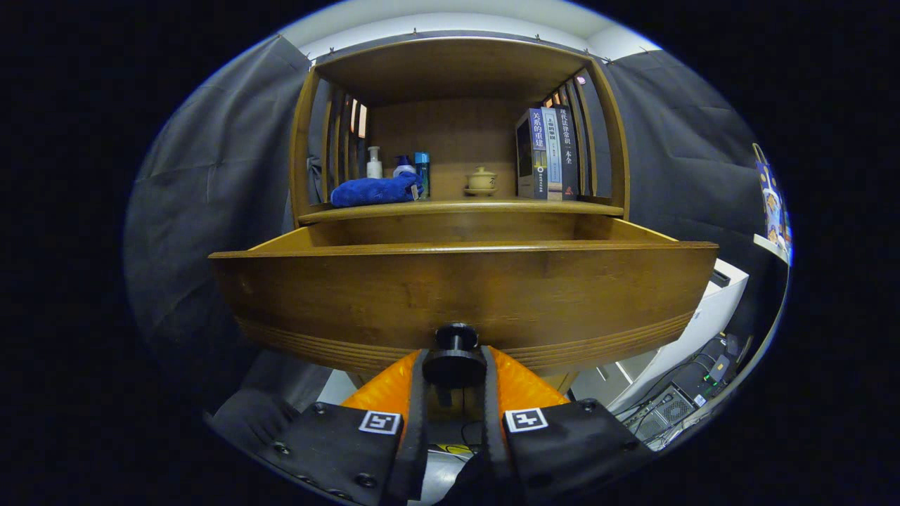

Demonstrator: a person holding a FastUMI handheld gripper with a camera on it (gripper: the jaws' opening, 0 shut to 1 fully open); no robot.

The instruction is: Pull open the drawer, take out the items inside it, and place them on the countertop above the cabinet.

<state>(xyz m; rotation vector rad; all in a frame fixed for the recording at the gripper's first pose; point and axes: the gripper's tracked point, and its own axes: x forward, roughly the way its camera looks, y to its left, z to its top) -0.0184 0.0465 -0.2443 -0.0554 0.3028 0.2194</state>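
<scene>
A wooden drawer (464, 295) stands pulled out from the cabinet, its front panel close ahead of me. Its round dark knob (455, 355) sits between my fingertips, and my gripper (454, 367) is shut on it from both sides. The drawer's inside is hidden behind the front panel; I see just its side walls running back. Above it runs the countertop (460, 208), where a folded blue towel (376, 190) lies at the left.
On the countertop also stand a pump bottle (374, 163), a blue can (422, 172), a small lidded teacup (481, 180) and upright books (548, 154), under a slatted shelf frame. A white box (710, 309) and cables lie low at the right.
</scene>
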